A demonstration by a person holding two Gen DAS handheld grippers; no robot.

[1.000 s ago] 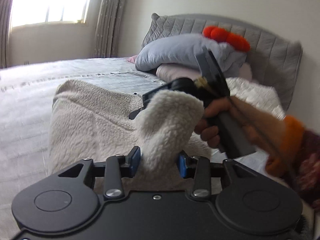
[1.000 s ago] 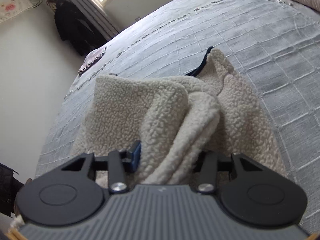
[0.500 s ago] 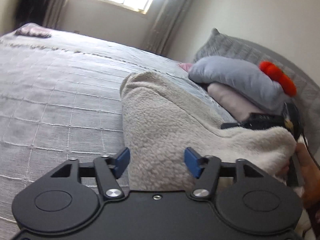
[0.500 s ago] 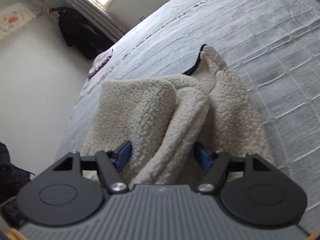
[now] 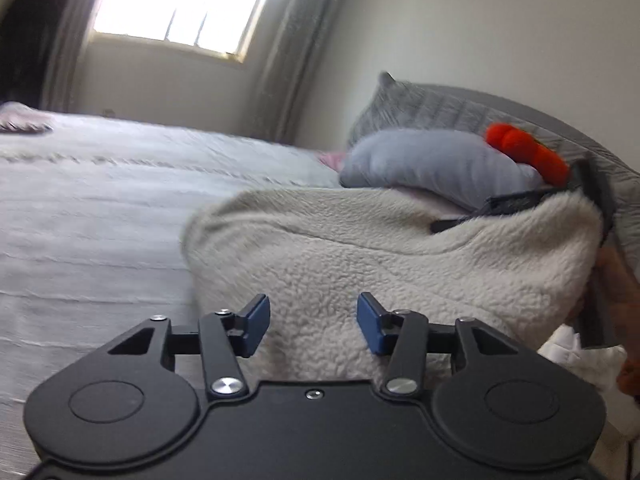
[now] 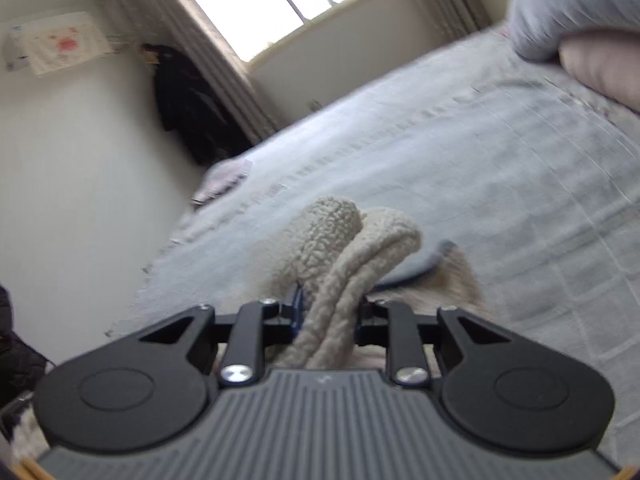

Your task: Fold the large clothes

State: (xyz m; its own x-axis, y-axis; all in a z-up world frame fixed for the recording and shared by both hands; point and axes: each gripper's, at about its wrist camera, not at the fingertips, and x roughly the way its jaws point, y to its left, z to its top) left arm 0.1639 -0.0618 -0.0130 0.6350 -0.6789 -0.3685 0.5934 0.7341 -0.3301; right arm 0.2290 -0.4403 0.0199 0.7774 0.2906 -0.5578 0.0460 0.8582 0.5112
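A cream fleece garment (image 5: 392, 256) lies folded on the grey bedspread (image 5: 100, 216). My left gripper (image 5: 313, 322) is open, its blue pads apart, with the fleece lying between and just beyond them, ungripped. The right gripper's dark body (image 5: 516, 204) shows at the fleece's far right edge in the left wrist view. In the right wrist view my right gripper (image 6: 328, 314) is shut on a thick bunched fold of the fleece (image 6: 360, 240), lifted above the bed (image 6: 500, 184).
Grey and pink pillows (image 5: 432, 164) with a red-orange plush (image 5: 528, 152) lean on the grey headboard (image 5: 460, 108). A window (image 6: 276, 0), curtains and a dark coat (image 6: 188, 104) stand beyond the bed. A small cloth (image 6: 224, 180) lies at the bed's far corner.
My left gripper let go of the fleece and stays open. My right gripper opened briefly, then shut on the bunched fold and lifted, tilting up toward the window.
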